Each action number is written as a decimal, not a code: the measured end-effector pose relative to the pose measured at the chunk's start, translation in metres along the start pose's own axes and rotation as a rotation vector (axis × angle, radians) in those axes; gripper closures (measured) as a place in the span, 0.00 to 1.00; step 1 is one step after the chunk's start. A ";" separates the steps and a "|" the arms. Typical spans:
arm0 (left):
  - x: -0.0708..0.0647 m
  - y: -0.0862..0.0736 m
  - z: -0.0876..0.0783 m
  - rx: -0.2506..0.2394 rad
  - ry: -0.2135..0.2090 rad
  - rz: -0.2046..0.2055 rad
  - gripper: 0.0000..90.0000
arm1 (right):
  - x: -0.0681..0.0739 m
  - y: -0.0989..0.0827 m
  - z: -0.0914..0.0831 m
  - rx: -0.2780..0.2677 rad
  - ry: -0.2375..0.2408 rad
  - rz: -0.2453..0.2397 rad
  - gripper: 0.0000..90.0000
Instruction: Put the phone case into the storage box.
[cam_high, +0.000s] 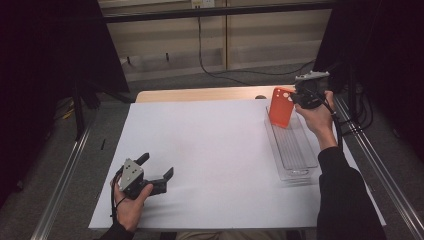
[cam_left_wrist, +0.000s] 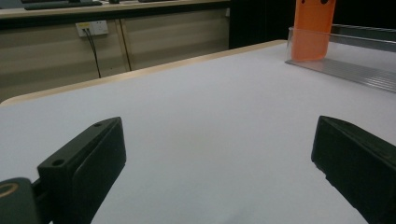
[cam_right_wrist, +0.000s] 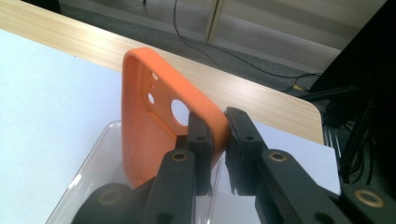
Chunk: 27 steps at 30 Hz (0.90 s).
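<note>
We see an orange phone case (cam_high: 281, 107) standing upright at the far end of the clear tray (cam_high: 295, 152), lower edge inside it. Right gripper (cam_high: 306, 95) has its fingers (cam_right_wrist: 201, 140) clamped on the case's edge. Left gripper (cam_high: 156, 172) rests on the white sheet (cam_high: 210, 150) well apart from the tray, fingers wide apart, holding nothing. Sheet covers the table (cam_high: 200, 94).

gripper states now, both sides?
Left gripper: open, holding nothing, low over the white sheet.
Right gripper: closed on the orange phone case, above the clear tray.
</note>
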<state>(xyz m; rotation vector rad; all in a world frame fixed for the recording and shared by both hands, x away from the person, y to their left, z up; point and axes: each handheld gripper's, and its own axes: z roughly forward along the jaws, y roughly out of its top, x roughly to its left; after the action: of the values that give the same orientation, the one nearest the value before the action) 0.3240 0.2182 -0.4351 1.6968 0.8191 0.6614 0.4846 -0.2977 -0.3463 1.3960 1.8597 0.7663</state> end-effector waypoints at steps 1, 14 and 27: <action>0.000 0.000 0.000 0.001 0.000 0.002 0.03 | -0.001 0.001 0.001 0.002 0.002 0.001 0.90; 0.001 0.000 0.001 0.004 -0.004 0.011 0.03 | -0.003 0.008 0.011 0.005 0.011 0.005 0.89; 0.002 0.000 0.002 0.001 -0.003 0.015 0.03 | -0.003 0.011 0.019 -0.005 0.023 0.016 0.89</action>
<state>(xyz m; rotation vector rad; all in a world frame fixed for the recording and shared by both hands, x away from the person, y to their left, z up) 0.3263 0.2189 -0.4353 1.7058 0.8057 0.6687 0.5067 -0.2966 -0.3484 1.4063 1.8642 0.7979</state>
